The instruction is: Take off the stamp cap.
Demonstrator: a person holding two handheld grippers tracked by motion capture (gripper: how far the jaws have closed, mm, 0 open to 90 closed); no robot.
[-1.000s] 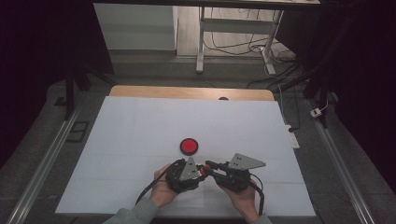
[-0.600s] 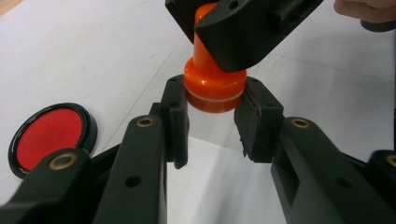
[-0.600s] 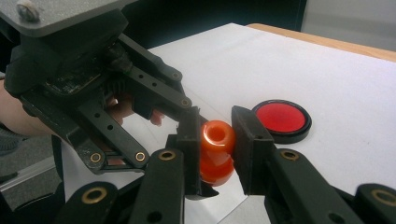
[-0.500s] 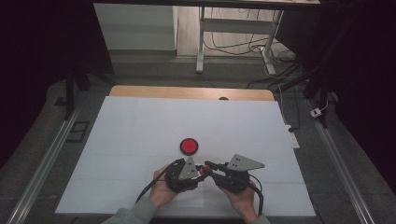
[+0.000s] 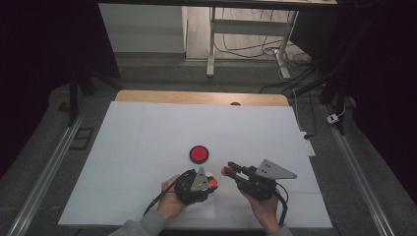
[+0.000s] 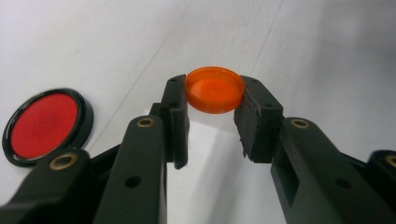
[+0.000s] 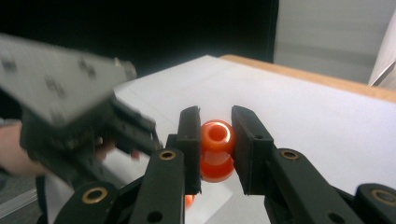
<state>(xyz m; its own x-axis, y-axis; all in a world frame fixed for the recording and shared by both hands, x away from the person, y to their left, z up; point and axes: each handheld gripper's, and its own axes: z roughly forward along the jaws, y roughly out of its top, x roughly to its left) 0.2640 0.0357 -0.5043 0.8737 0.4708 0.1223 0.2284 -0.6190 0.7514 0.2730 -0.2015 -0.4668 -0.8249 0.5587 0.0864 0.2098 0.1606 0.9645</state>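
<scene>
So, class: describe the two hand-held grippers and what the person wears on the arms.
Both the left gripper and right gripper are black, with brass-coloured pivot pins and flat black pads. Each carries a grey three-cornered plate and trails a black cable. The sleeves are grey.

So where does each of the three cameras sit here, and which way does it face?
High view: above the near table edge, facing forward and down on the white table; both hands, left gripper and right gripper show.
Left gripper view: along its jaws at the orange cap they grip.
Right gripper view: along its jaws at the orange spool.
High and left gripper views share the red disc.
</scene>
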